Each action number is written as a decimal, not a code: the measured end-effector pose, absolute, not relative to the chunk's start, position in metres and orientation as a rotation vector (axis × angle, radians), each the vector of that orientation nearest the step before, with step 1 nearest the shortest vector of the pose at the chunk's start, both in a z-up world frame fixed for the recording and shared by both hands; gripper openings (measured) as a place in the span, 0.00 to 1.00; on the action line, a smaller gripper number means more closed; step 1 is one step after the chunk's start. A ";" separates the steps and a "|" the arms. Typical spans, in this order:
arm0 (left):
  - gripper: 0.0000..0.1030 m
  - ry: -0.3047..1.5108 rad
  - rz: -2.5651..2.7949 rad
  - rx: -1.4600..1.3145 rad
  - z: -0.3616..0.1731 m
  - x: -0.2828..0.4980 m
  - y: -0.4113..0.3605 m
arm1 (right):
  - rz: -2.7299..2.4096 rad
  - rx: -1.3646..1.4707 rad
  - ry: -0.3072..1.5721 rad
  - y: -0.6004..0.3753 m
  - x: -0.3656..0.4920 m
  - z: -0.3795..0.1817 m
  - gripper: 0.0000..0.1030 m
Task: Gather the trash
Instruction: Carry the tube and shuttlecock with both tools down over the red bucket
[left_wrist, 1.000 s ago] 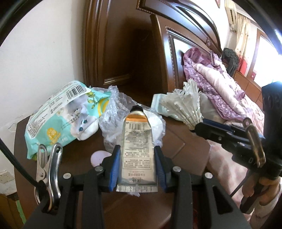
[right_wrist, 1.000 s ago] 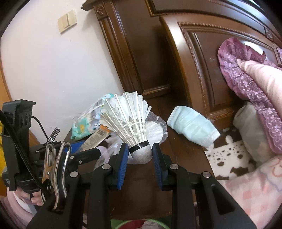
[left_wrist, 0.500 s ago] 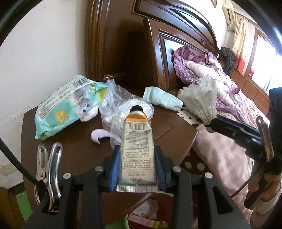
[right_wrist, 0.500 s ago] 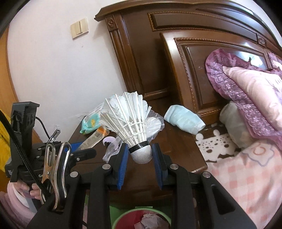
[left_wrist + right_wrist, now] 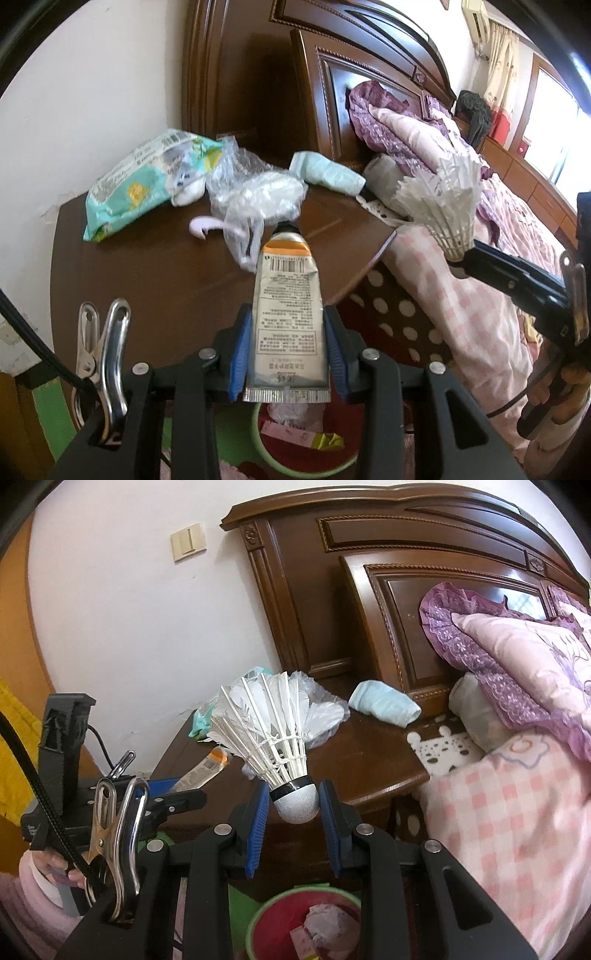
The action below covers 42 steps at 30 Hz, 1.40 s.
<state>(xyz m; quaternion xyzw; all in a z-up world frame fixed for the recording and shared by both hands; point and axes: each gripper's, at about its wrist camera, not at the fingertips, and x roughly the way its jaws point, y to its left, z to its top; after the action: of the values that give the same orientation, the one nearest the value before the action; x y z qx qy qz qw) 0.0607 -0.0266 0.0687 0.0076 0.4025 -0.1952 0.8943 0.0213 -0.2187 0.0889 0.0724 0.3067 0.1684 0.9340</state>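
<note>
The left gripper (image 5: 287, 354) is clamped on a tube (image 5: 286, 314), its crimped end low in the frame and its cap pointing up toward the nightstand (image 5: 155, 266). The right gripper (image 5: 295, 812) is clamped on the cork of a shuttlecock (image 5: 273, 731), feathers fanned upward at centre frame.

Compared with a second ago, both views have drawn back from the nightstand: its top has shrunk toward the upper half of each frame, and a bin (image 5: 258, 919) with paper already in it has come into the bottom edge, just under both pairs of jaws. I judge both pieces are being carried to the bin and are nearly over it; letting go is the likely next step.

Left on the nightstand, upper left to centre in the left view: a wipes pack (image 5: 140, 181), a crumpled bag (image 5: 255, 192) and a blue roll (image 5: 325, 173).
</note>
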 end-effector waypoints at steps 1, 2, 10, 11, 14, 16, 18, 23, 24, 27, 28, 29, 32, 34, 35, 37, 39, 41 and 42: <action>0.37 0.840 -0.406 0.015 0.066 0.056 -0.026 | 0.345 0.153 0.628 -0.219 0.015 0.087 0.28; 0.37 0.844 -0.407 0.013 0.063 0.051 -0.026 | 0.343 0.159 0.631 -0.219 0.009 0.084 0.28; 0.37 0.879 -0.420 0.013 0.039 0.022 -0.025 | 0.337 0.204 0.661 -0.218 -0.026 0.055 0.28; 0.37 0.886 -0.421 0.015 0.034 0.019 -0.025 | 0.334 0.212 0.670 -0.218 -0.030 0.048 0.28; 0.37 0.921 -0.428 0.019 0.018 0.013 -0.027 | 0.324 0.226 0.695 -0.217 -0.037 0.030 0.28; 0.37 0.941 -0.433 0.028 0.008 0.012 -0.028 | 0.315 0.239 0.720 -0.217 -0.041 0.016 0.28; 0.37 0.948 -0.425 0.050 -0.002 0.010 -0.030 | 0.305 0.254 0.751 -0.218 -0.044 -0.001 0.28; 0.37 0.944 -0.427 0.108 -0.018 0.000 -0.038 | 0.276 0.268 0.822 -0.218 -0.047 -0.035 0.28; 0.37 0.942 -0.430 0.116 -0.020 -0.001 -0.039 | 0.270 0.265 0.834 -0.218 -0.047 -0.040 0.28; 0.37 0.936 -0.448 0.144 -0.027 -0.007 -0.047 | 0.239 0.238 0.868 -0.217 -0.048 -0.055 0.28; 0.38 0.935 -0.455 0.152 -0.029 -0.009 -0.049 | 0.235 0.237 0.875 -0.218 -0.048 -0.058 0.28; 0.38 0.935 -0.464 0.161 -0.030 -0.010 -0.052 | 0.232 0.239 0.885 -0.218 -0.048 -0.062 0.28; 0.38 0.935 -0.485 0.184 -0.036 -0.019 -0.060 | 0.221 0.239 0.913 -0.218 -0.047 -0.076 0.28; 0.38 0.941 -0.508 0.197 -0.040 -0.024 -0.067 | 0.209 0.230 0.927 -0.217 -0.046 -0.083 0.28; 0.38 0.946 -0.521 0.206 -0.042 -0.027 -0.070 | 0.205 0.230 0.934 -0.217 -0.046 -0.087 0.28; 0.38 0.959 -0.539 0.225 -0.049 -0.030 -0.077 | 0.199 0.236 0.947 -0.219 -0.045 -0.093 0.28; 0.38 0.983 -0.548 0.237 -0.058 -0.031 -0.083 | 0.190 0.244 0.961 -0.221 -0.045 -0.100 0.28; 0.38 1.016 -0.553 0.238 -0.069 -0.030 -0.087 | 0.177 0.251 0.973 -0.223 -0.044 -0.107 0.28; 0.38 1.027 -0.554 0.236 -0.073 -0.028 -0.088 | 0.170 0.258 0.981 -0.224 -0.045 -0.111 0.28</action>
<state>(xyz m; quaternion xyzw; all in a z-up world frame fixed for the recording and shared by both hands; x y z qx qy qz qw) -0.0282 -0.0878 -0.0732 0.1111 0.4838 -0.2611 0.8279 -0.0445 -0.2242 -0.1112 0.1233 0.4693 0.0814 0.8706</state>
